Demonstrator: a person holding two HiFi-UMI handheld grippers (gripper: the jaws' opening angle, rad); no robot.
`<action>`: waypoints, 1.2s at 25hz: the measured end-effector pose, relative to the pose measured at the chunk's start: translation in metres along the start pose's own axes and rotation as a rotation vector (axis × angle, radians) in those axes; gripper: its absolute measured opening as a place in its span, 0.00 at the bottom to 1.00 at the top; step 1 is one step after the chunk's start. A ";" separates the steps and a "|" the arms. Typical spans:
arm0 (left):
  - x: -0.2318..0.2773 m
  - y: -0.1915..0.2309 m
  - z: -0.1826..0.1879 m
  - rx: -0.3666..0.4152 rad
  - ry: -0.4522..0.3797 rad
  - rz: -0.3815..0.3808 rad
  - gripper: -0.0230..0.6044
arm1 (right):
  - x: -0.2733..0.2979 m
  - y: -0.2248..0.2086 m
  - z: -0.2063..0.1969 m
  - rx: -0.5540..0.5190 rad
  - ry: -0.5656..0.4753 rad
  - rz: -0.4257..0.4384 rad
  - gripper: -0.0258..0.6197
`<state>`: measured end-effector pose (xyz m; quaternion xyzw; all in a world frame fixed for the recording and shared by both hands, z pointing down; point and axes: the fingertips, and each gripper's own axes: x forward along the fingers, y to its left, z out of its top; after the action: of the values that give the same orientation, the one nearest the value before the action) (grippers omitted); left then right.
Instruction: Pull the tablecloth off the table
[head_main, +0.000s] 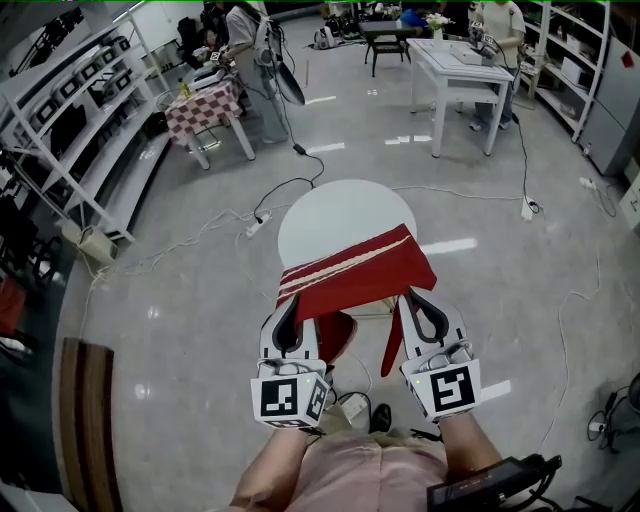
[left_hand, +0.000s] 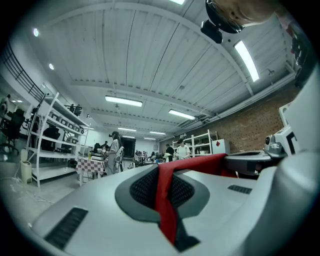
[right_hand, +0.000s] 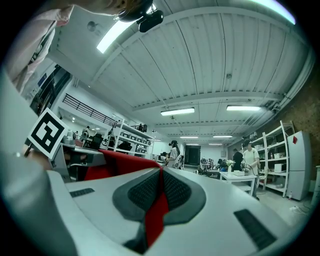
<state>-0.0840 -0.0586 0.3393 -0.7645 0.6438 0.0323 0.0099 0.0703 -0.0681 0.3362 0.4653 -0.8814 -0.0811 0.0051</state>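
A red tablecloth (head_main: 358, 268) with cream stripes lies half on the round white table (head_main: 335, 215); its near part hangs off the table's front edge towards me. My left gripper (head_main: 291, 306) is shut on the cloth's near left corner. My right gripper (head_main: 414, 298) is shut on the near right corner, and a fold hangs down beside it. In the left gripper view a strip of red tablecloth (left_hand: 167, 200) is pinched between the closed pads of the left gripper (left_hand: 164, 171). The right gripper view shows red tablecloth (right_hand: 154, 217) clamped the same way in the right gripper (right_hand: 160, 172).
Cables and a power strip (head_main: 254, 226) lie on the floor behind the round table. A table with a checked cloth (head_main: 203, 108) stands far left, a white table (head_main: 455, 66) far right. Shelving (head_main: 70, 125) lines the left wall. People stand at the back.
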 end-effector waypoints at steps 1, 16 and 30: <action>-0.001 0.000 0.001 -0.001 -0.002 0.001 0.10 | 0.000 0.000 0.002 -0.001 -0.006 0.002 0.08; -0.008 -0.008 0.021 -0.002 -0.033 -0.005 0.10 | -0.010 -0.002 0.029 -0.016 -0.071 0.000 0.08; -0.025 -0.004 0.049 -0.004 -0.078 -0.005 0.10 | -0.020 0.011 0.054 -0.012 -0.086 0.003 0.08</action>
<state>-0.0859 -0.0300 0.2920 -0.7642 0.6409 0.0634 0.0334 0.0679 -0.0383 0.2855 0.4600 -0.8810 -0.1063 -0.0301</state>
